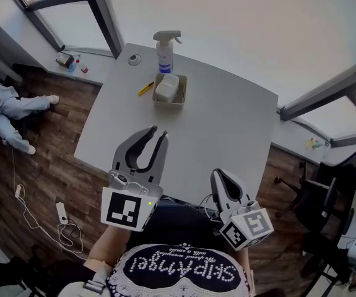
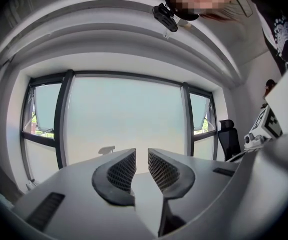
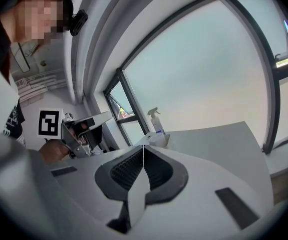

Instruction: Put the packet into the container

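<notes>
Matt greys over dark wood.
Table [image 1: 227, 122] smooth, matt grey; floor [image 1: 47, 166] dark wood planks, slightly sheened. At the far edge the bottle [image 1: 164, 57] looks pale plastic, the container [image 1: 168, 106] dull beige. Left gripper [image 2: 141, 152]: matt grey shell, its pads [image 2: 121, 170] dark and cross-hatched.

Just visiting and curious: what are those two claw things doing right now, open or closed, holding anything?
Left gripper: slightly open, nothing between the jaws.
Right gripper: closed, holding nothing.
</notes>
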Available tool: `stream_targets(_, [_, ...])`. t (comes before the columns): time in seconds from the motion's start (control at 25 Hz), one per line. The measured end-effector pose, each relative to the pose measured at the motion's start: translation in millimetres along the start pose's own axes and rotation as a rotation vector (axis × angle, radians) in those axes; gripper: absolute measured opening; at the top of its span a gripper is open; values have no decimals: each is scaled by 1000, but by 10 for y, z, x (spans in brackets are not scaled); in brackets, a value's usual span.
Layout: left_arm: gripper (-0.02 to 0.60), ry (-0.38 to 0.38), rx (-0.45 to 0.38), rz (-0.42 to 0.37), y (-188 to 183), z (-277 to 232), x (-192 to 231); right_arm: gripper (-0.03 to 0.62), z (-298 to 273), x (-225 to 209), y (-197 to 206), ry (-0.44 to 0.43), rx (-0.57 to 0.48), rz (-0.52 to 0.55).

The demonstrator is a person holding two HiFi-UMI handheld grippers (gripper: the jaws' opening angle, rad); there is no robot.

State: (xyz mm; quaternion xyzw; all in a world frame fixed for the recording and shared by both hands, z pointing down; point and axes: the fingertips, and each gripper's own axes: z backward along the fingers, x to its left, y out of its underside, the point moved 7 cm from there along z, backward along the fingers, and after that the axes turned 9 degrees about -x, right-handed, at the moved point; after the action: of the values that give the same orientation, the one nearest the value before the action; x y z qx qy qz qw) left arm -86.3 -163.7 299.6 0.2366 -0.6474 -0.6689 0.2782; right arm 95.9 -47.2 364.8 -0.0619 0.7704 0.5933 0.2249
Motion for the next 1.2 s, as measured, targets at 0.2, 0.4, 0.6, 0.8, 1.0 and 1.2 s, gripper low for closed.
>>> stream_targets(0.2, [61, 13, 41, 31, 138, 254, -88, 15, 0, 83, 7, -16, -6, 13])
stream_targets(0.4, [43, 20, 76, 32, 270, 451, -128, 15, -3, 164, 93, -25, 7, 16])
stream_targets(0.6, [29, 34, 106, 49, 366, 582, -155, 15, -42, 257, 204, -38, 48, 24])
stream_targets(0.8, [18, 81, 113, 17, 435, 632, -204, 15, -102, 330, 293, -57, 109, 37])
stream_targets(1.0, [11, 95, 133, 31, 516, 661, -259, 15, -123, 330, 373, -72, 141, 29])
stream_targets(1.2, [9, 105, 158, 46, 571, 703, -288, 15, -98, 295, 395, -71, 139, 0])
